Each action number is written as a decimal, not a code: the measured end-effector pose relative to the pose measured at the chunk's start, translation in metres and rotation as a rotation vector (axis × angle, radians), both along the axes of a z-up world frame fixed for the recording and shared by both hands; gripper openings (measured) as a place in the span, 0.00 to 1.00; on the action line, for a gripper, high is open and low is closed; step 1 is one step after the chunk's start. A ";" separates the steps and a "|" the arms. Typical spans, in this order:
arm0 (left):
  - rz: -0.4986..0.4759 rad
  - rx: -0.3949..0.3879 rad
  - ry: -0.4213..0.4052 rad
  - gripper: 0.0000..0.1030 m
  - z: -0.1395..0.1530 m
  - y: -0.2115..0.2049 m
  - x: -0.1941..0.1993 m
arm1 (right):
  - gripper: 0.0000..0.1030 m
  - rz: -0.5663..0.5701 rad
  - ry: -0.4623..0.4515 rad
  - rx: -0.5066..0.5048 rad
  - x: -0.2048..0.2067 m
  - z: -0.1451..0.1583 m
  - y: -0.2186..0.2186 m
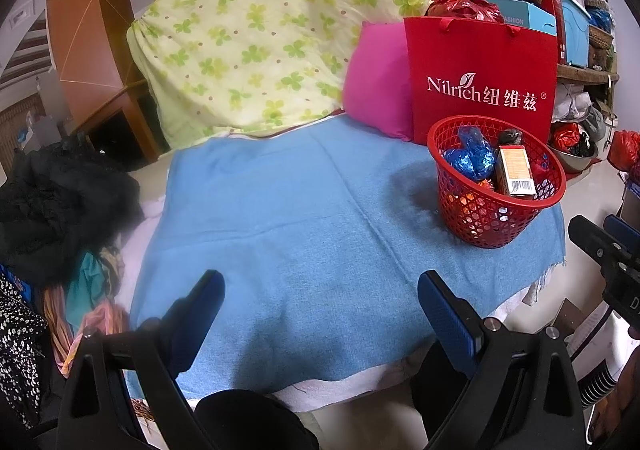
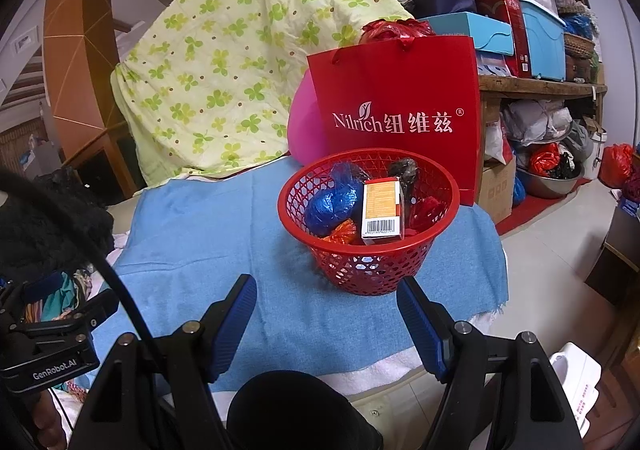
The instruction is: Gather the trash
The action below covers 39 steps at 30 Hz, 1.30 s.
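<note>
A red mesh basket (image 2: pixel 368 274) (image 1: pixel 496 223) stands on the blue cloth (image 1: pixel 304 217) (image 2: pixel 208 234) near its right edge. Inside lie a crumpled blue wrapper (image 2: pixel 334 201) (image 1: pixel 470 157), an orange-and-white carton with a barcode (image 2: pixel 382 209) (image 1: pixel 516 169), a dark wad (image 2: pixel 404 167) and red and orange wrappers (image 2: pixel 340 232). My right gripper (image 2: pixel 326 288) stands open just in front of the basket, nothing between its fingers. Farther left, over bare blue cloth, my left gripper (image 1: pixel 320 284) is open and empty. Part of the right gripper's body (image 1: pixel 604 246) shows at the left view's right edge.
A red paper bag (image 2: pixel 400 109) and a pink cushion (image 1: pixel 376 81) stand behind the basket, against a green clover-print quilt (image 1: pixel 256 29). Dark clothes (image 1: pixel 60 201) pile at the left. Shelves with boxes and bags (image 2: pixel 536 49) fill the right; floor lies beyond the cloth's edge.
</note>
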<state>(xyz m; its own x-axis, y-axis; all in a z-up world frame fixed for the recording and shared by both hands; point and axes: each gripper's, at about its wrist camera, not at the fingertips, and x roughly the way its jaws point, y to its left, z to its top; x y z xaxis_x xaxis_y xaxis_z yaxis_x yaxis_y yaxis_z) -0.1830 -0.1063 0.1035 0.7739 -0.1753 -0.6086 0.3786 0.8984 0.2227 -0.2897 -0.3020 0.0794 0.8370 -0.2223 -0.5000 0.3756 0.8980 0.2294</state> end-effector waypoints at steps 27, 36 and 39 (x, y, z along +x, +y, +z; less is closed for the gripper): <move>-0.006 0.013 0.011 0.94 0.000 -0.002 0.003 | 0.74 -0.003 0.018 0.013 0.004 -0.007 -0.006; -0.008 0.022 0.023 0.94 -0.007 -0.005 0.003 | 0.74 -0.003 0.033 0.019 0.005 -0.011 -0.007; -0.005 0.023 0.027 0.94 -0.008 -0.005 0.004 | 0.74 -0.004 0.035 0.022 0.005 -0.012 -0.008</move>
<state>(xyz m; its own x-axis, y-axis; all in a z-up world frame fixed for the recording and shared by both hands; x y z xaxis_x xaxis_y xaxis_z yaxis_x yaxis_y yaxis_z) -0.1792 -0.1113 0.0954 0.7564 -0.1653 -0.6329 0.3896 0.8910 0.2330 -0.2843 -0.3098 0.0673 0.8179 -0.2147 -0.5339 0.3876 0.8913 0.2354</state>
